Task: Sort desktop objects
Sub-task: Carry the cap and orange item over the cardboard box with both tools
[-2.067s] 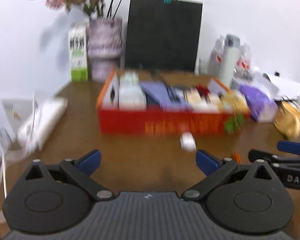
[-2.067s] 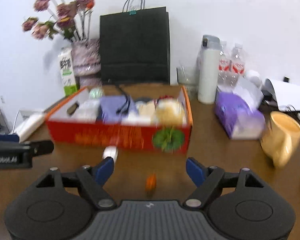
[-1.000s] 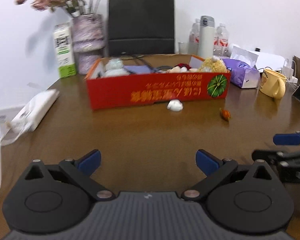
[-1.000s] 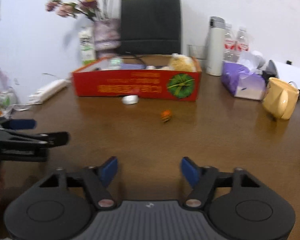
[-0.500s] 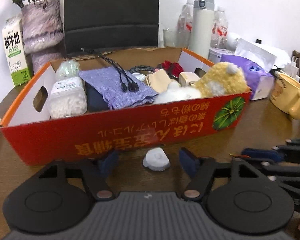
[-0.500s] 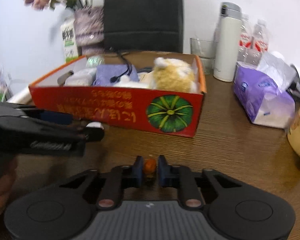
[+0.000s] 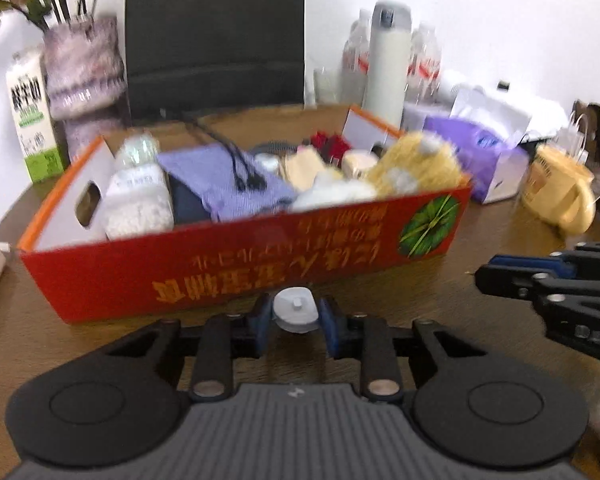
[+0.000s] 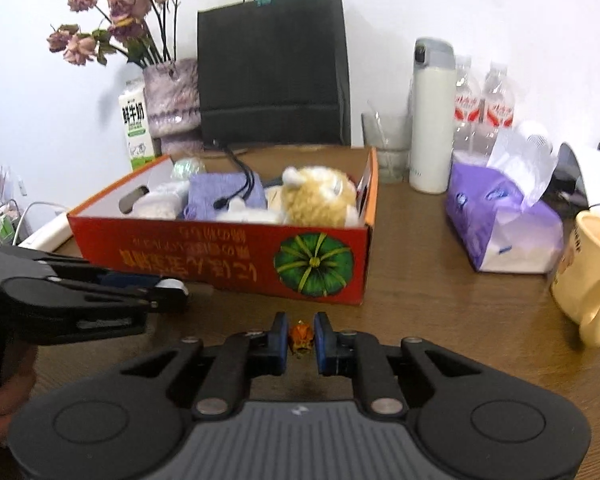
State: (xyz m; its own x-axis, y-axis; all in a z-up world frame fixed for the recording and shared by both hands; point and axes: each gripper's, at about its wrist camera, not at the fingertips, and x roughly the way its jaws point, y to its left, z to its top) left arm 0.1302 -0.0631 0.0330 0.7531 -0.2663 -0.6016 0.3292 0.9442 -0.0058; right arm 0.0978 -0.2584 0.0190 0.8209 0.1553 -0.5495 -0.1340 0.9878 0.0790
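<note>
On the table [image 8: 440, 300], the red box [image 8: 220, 256] holds a plush toy [image 8: 320, 196]; claws pinch small items.

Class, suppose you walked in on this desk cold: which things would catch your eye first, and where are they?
The red cardboard box mid-desk, crammed with a yellow plush toy and a purple pouch. In front of it, the left gripper pinches a small white object and the right gripper a tiny orange object.
</note>
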